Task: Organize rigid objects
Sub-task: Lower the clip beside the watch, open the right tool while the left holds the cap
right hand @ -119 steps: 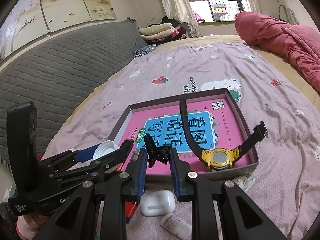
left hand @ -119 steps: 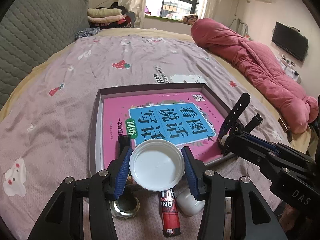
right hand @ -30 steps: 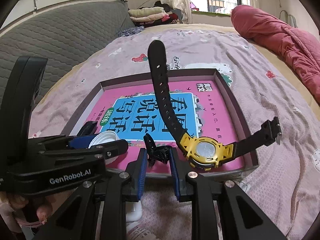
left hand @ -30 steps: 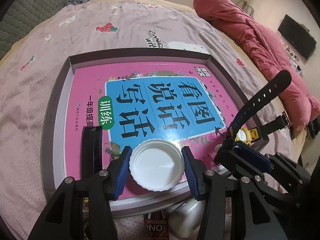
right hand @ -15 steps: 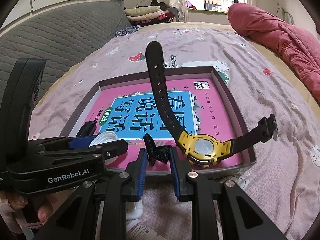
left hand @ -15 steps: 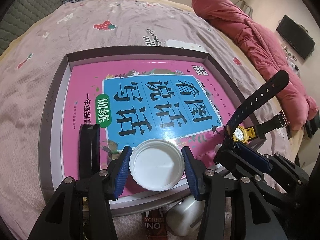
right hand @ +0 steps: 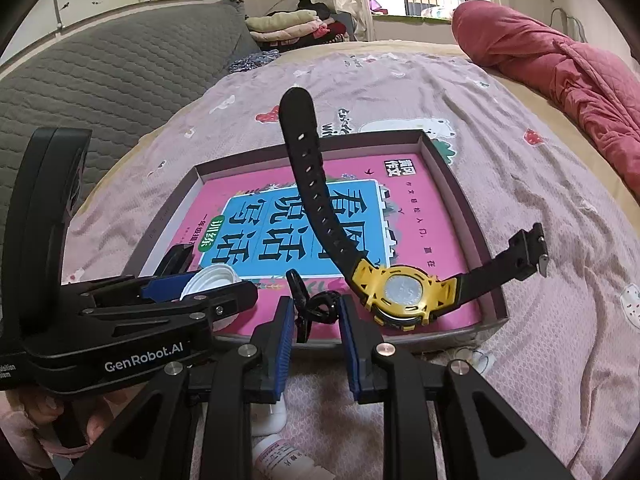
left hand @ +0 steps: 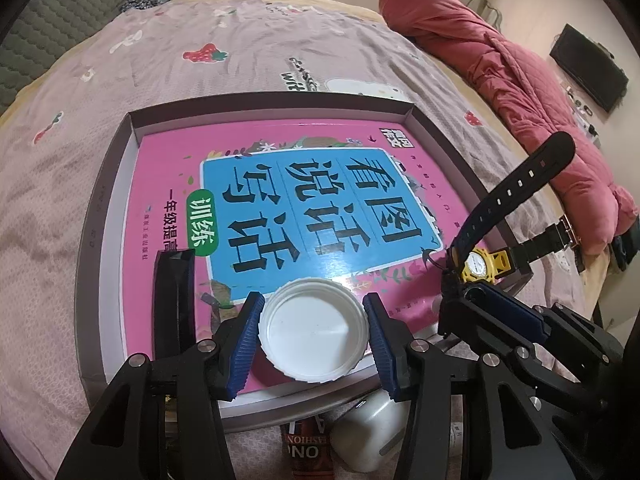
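My left gripper (left hand: pixel 313 307) is shut on a round white lid (left hand: pixel 314 332), held open side up just over the front edge of a shallow grey box (left hand: pixel 104 208). A pink and blue book (left hand: pixel 320 184) fills the box floor. In the right wrist view my right gripper (right hand: pixel 316 306) is shut on a small black clip (right hand: pixel 304 300) at the same front edge. A yellow watch (right hand: pixel 400 292) with black straps lies in the box's front right corner, one strap curling upward. A flat black object (left hand: pixel 174 300) rests in the box at the front left.
On the bedspread in front of the box lie a white earbud case (left hand: pixel 372 436), a red tube (left hand: pixel 306 452) and a small white bottle (right hand: pixel 280 456). A pink quilt (left hand: pixel 500 60) is bunched along the bed's right side, and a grey headboard (right hand: pixel 120 80) stands at the left.
Since four seconds ago both grippers have come forward over the box's front edge, still holding the lid and the clip. Over the last second they have barely shifted.
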`<action>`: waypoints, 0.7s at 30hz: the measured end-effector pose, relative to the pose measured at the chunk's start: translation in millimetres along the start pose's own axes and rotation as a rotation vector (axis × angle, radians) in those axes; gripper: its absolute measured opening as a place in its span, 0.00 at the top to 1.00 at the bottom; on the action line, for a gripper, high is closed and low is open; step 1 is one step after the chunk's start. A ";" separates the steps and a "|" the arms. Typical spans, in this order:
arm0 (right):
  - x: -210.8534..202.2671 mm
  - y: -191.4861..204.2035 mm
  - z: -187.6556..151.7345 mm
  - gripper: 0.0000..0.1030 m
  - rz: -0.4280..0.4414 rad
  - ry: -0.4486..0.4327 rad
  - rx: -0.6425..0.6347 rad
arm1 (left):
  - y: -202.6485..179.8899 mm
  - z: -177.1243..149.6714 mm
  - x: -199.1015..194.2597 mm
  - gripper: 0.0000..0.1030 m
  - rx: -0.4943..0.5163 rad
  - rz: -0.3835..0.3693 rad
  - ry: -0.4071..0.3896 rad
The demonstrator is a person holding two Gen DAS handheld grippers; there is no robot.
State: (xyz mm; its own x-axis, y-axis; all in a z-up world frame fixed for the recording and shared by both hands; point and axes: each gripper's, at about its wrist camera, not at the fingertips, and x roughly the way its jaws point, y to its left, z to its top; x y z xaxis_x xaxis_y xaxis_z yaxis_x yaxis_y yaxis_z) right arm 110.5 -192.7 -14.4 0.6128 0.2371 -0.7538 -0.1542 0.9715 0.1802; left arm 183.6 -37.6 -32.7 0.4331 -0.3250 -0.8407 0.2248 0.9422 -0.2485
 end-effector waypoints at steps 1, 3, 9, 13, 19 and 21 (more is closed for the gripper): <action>-0.4 -0.2 -0.1 0.78 -0.001 0.000 -0.002 | -0.8 -0.1 -0.1 0.49 0.002 -0.003 0.001; -0.7 -0.4 0.0 0.78 -0.001 0.001 -0.002 | -2.0 -0.2 -0.2 0.49 0.007 -0.008 0.003; -1.6 -1.3 0.4 0.78 -0.002 0.004 0.005 | -3.0 -0.4 -0.4 0.49 0.009 -0.010 0.006; -2.1 -1.6 0.6 0.78 -0.006 0.006 0.008 | -4.3 -0.1 0.3 0.49 0.014 -0.003 0.006; -3.5 -3.6 0.6 0.78 -0.012 0.004 0.012 | -5.4 0.4 0.4 0.49 0.014 0.001 0.005; -4.3 -4.9 0.6 0.78 -0.014 0.004 0.018 | -5.5 0.9 0.4 0.49 0.015 -0.001 0.006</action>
State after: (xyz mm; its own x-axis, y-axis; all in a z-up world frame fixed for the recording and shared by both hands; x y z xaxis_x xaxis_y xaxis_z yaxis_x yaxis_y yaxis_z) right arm 109.0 -198.5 -11.6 0.6118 0.2232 -0.7588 -0.1316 0.9747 0.1806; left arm 183.3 -42.9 -31.3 0.4278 -0.3252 -0.8434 0.2377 0.9407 -0.2421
